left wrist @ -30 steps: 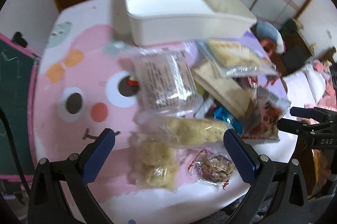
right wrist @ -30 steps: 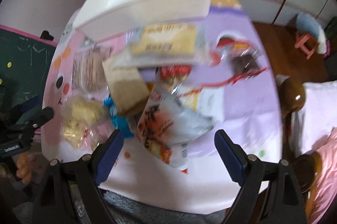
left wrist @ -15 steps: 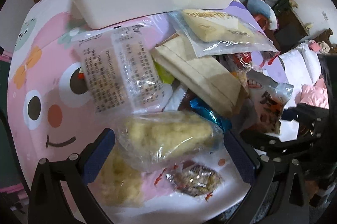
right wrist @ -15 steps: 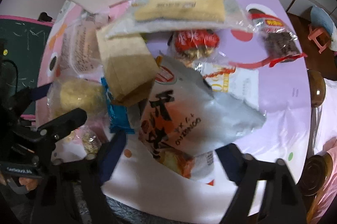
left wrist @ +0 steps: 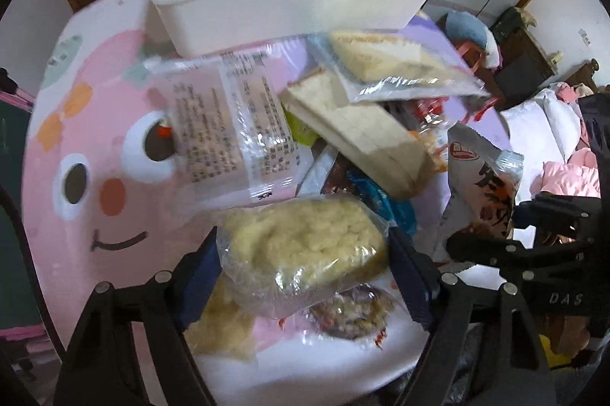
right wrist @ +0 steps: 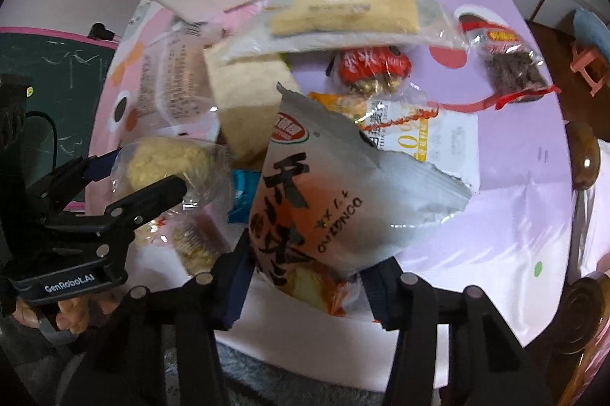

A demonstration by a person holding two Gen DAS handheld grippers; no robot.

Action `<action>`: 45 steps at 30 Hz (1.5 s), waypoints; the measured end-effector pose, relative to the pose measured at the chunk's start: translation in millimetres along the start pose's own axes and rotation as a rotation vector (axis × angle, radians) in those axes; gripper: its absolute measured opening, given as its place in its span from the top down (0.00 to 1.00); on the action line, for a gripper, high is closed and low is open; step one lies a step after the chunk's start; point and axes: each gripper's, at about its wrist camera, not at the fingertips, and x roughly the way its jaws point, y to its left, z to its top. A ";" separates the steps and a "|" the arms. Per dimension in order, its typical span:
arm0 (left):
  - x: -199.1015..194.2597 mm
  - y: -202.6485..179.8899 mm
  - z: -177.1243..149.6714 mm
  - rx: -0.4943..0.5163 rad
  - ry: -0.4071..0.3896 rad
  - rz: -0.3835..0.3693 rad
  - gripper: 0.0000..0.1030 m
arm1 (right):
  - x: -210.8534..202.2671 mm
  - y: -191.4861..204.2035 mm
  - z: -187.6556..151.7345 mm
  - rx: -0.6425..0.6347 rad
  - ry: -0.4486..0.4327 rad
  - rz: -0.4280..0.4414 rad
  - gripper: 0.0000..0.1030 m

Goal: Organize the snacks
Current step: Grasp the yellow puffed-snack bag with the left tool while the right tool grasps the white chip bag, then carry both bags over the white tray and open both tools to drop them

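Between the left gripper (left wrist: 305, 253) fingers bulges a crinkly, lumpy yellow packet (left wrist: 301, 249).

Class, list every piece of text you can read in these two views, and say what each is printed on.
"DONGZAO": grey snack bag, printed upside down.
"GenRobot.AI": left claw body.
"DAS": right claw body.
Clear packet label: too small to read.
White packet: print unreadable.

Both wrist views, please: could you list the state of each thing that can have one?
left gripper: shut on the yellow crumbly snack pack.
right gripper: shut on the grey chip bag.
white bin: upright at the table's far side; inside only partly visible, nothing seen.
brown paper bag: lying flat, closed.
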 end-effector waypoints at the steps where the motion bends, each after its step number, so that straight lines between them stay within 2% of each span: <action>1: -13.5 -0.7 -0.3 0.001 -0.025 0.006 0.21 | -7.0 2.1 -1.5 -0.010 -0.014 0.001 0.50; 5: -68.3 2.3 6.1 0.010 -0.133 0.031 0.21 | -46.8 11.5 -2.2 -0.065 -0.102 -0.009 0.50; 9: -125.9 3.5 36.9 0.005 -0.271 0.087 0.21 | -95.5 17.7 12.7 -0.109 -0.212 -0.012 0.50; 14: -180.0 2.5 104.7 0.019 -0.459 0.177 0.21 | -157.2 31.7 71.3 -0.127 -0.378 -0.043 0.49; 17: -182.4 0.9 150.2 0.035 -0.527 0.231 0.21 | -178.4 37.9 122.6 -0.112 -0.448 -0.042 0.49; 20: -168.1 4.0 190.9 0.024 -0.543 0.249 0.21 | -178.3 36.0 175.9 -0.081 -0.458 -0.035 0.48; 23: -139.9 7.8 223.1 0.011 -0.528 0.267 0.21 | -156.9 30.7 225.1 -0.051 -0.437 -0.072 0.48; 25: -116.0 8.8 239.9 0.007 -0.503 0.282 0.21 | -135.3 25.4 251.7 -0.026 -0.414 -0.106 0.48; 29: -67.7 18.1 267.9 -0.004 -0.437 0.331 0.20 | -96.4 20.1 284.2 -0.020 -0.351 -0.153 0.45; 30: -59.0 21.2 271.1 -0.012 -0.416 0.324 0.16 | -90.1 18.0 285.0 -0.010 -0.341 -0.154 0.45; 31: -49.0 26.3 278.2 -0.023 -0.379 0.302 0.07 | -86.4 15.1 281.3 0.006 -0.335 -0.141 0.45; 32: -42.3 30.0 283.4 -0.037 -0.354 0.289 0.04 | -81.5 11.6 285.3 0.023 -0.331 -0.123 0.44; 36: -35.7 37.9 282.0 -0.071 -0.369 0.283 0.03 | -75.5 2.4 288.9 0.072 -0.343 -0.082 0.28; 40: -47.3 36.9 262.9 -0.066 -0.427 0.260 0.03 | -83.8 6.0 272.8 0.062 -0.391 -0.113 0.27; 42: -59.1 33.4 243.6 -0.063 -0.455 0.265 0.03 | -89.4 4.7 267.0 0.071 -0.401 -0.106 0.27; 45: -77.2 27.1 231.7 -0.040 -0.481 0.268 0.03 | -100.2 0.1 255.3 0.086 -0.428 -0.097 0.27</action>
